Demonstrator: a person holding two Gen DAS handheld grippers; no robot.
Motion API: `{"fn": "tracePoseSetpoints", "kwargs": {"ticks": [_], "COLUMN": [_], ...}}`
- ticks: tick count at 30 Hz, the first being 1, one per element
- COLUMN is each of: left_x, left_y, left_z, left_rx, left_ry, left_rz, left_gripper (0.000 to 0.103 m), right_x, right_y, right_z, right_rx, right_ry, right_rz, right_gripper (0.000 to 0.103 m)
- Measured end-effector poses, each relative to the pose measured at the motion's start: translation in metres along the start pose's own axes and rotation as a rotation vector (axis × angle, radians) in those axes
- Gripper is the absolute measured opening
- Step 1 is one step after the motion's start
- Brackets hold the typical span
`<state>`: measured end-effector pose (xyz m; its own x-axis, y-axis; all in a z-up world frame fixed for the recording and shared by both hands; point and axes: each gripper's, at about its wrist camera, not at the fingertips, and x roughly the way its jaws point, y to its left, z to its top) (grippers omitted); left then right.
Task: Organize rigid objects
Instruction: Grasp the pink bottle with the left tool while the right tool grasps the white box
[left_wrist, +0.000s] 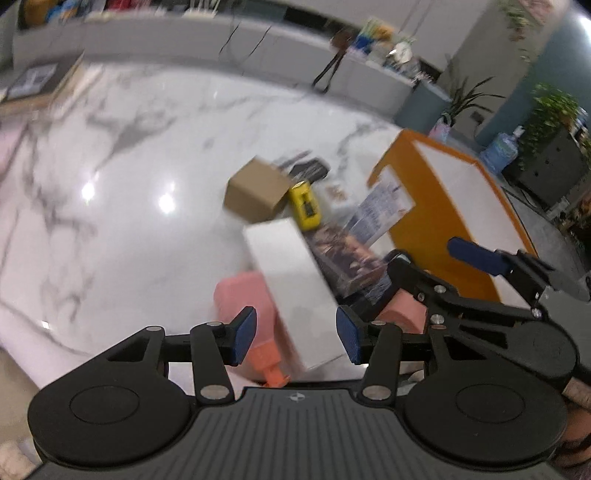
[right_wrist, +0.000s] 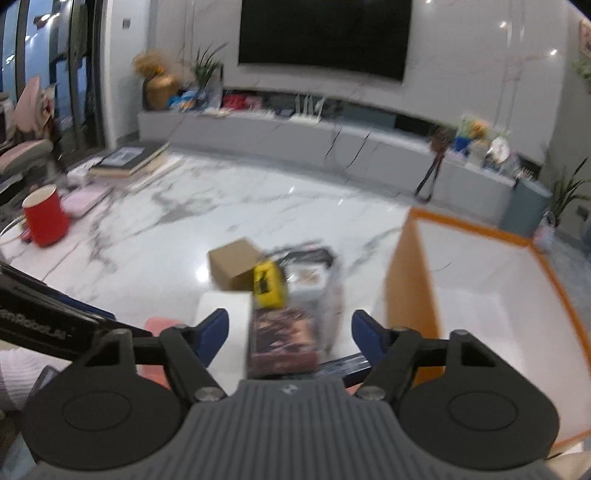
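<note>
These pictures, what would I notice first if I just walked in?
Probably the big orange bin with its white inside, standing on the marble floor to the right. Just left of it is a jumble of boxes: a brown carton, a yellow box and a white box. Far left stands a bright red bucket.

My left gripper (left_wrist: 295, 338) and right gripper (right_wrist: 288, 334) look alike: black linkage arms with silver screws, blue ribbed pads (left_wrist: 243, 334) at the tips, round black discs and a grey ribbed plate behind them.
</note>
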<state>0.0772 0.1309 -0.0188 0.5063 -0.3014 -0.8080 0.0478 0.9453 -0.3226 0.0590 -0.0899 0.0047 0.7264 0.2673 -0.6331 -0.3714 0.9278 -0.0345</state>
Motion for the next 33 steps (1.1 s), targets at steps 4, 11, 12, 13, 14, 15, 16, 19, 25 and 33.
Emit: {"fn": "tracePoseSetpoints", "kwargs": {"ticks": [4,11,12,13,14,15,16,19,25,33], "left_x": [0.020,0.045,0.048,0.050,0.052,0.054,0.056,0.061,0.062,0.051], "left_y": [0.016,0.029,0.029,0.030,0.031,0.032,0.032,0.033,0.035,0.061], "left_z": [0.002,0.001,0.001,0.001,0.001,0.000,0.001,0.001,0.001,0.006], "left_rx": [-0.061,-0.090,-0.086,-0.084,-0.085,-0.086,-0.085,-0.090,-0.086,-0.149], "left_ry": [0.060,0.095,0.097,0.099,0.099,0.095,0.095,0.100,0.097,0.087], "left_rz": [0.010,0.051,0.053,0.057,0.062,0.060,0.060,0.060,0.054,0.099], "left_gripper": [0.055,0.049,0.048,0.048,0.048,0.048,0.048,0.050,0.050,0.050], "right_x": [0.025,0.060,0.063,0.065,0.068,0.070,0.071,0.072,0.073,0.082], "right_y": [0.010,0.021,0.022,0.021,0.021,0.020,0.020,0.019,0.019,0.042], "right_z": [-0.001,-0.010,-0.011,-0.011,-0.012,-0.012,-0.012,-0.013,-0.012,-0.006], "right_rx": [-0.021,-0.052,-0.053,-0.053,-0.052,-0.050,-0.048,-0.051,-0.053,-0.097], "right_ry": [0.102,0.196,0.202,0.208,0.212,0.216,0.217,0.219,0.228,0.270], "right_rz": [0.049,0.072,0.073,0.074,0.075,0.075,0.072,0.076,0.089,0.139], "right_gripper": [0.051,0.050,0.050,0.050,0.050,0.050,0.050,0.050,0.050,0.051]}}
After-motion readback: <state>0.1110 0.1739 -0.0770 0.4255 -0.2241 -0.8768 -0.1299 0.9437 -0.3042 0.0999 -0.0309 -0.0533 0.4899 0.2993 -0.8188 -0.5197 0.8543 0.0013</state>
